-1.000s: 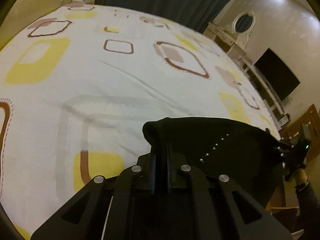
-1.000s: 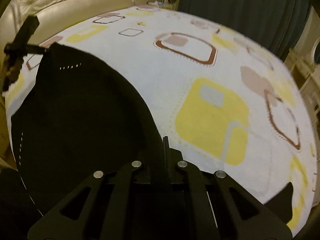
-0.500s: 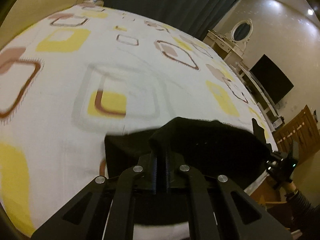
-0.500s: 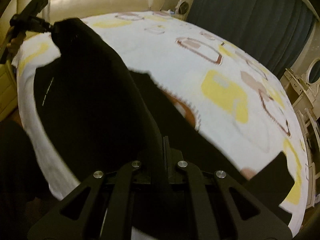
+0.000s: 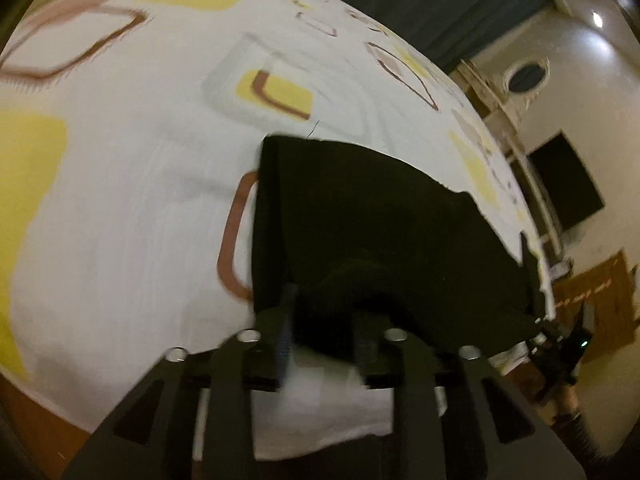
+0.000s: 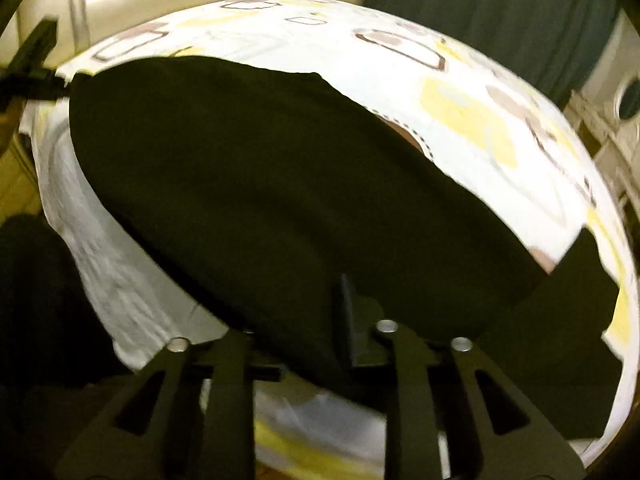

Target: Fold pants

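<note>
The black pants (image 5: 384, 232) are spread across the near edge of a bed covered by a white bedsheet (image 5: 132, 184) printed with yellow and brown squares. The left gripper (image 5: 324, 320) has just been opening; its jaws stand apart with a bunch of the cloth between them, not pinched. The right gripper (image 6: 304, 312) has likewise been parting, the fabric draped over its fingers. A dark curtain (image 6: 492, 12) is seen behind the bed, a cream headboard (image 6: 168, 4) at its left, and a black screen (image 5: 564, 180) on the wall.
</note>
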Demonstrator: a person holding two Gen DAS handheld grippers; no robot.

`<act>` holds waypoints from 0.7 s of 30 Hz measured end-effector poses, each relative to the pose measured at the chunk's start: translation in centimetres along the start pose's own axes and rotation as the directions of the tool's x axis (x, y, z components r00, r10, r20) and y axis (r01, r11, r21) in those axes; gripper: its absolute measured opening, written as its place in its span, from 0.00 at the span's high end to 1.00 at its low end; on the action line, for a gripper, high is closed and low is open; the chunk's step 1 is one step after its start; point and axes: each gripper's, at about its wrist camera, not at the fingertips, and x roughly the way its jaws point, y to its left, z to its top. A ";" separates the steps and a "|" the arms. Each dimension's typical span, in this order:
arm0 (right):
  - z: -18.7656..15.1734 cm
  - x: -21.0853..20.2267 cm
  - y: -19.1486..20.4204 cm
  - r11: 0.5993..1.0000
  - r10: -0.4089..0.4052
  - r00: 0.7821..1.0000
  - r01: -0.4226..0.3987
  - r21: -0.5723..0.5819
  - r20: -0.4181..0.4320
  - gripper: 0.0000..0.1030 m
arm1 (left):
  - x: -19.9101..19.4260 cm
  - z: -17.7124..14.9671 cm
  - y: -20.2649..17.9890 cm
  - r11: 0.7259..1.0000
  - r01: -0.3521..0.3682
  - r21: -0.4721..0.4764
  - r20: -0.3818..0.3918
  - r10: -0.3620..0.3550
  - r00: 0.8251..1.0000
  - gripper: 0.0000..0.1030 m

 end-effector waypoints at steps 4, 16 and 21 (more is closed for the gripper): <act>-1.4 -2.3 -0.7 0.992 0.064 0.998 -0.066 0.103 0.025 0.45 | -1.5 -1.5 1.0 0.986 0.102 -0.134 0.045 -0.097 0.994 0.50; -6.0 -3.3 -8.3 0.608 0.357 0.902 -0.420 0.673 0.241 0.40 | -2.3 -2.1 0.5 0.945 0.203 -0.257 0.129 -0.175 0.976 0.40; -7.2 -2.1 -8.2 0.533 0.389 0.887 -0.437 0.724 0.249 0.40 | -2.6 -1.8 -0.3 0.945 0.202 -0.256 0.139 -0.170 0.975 0.39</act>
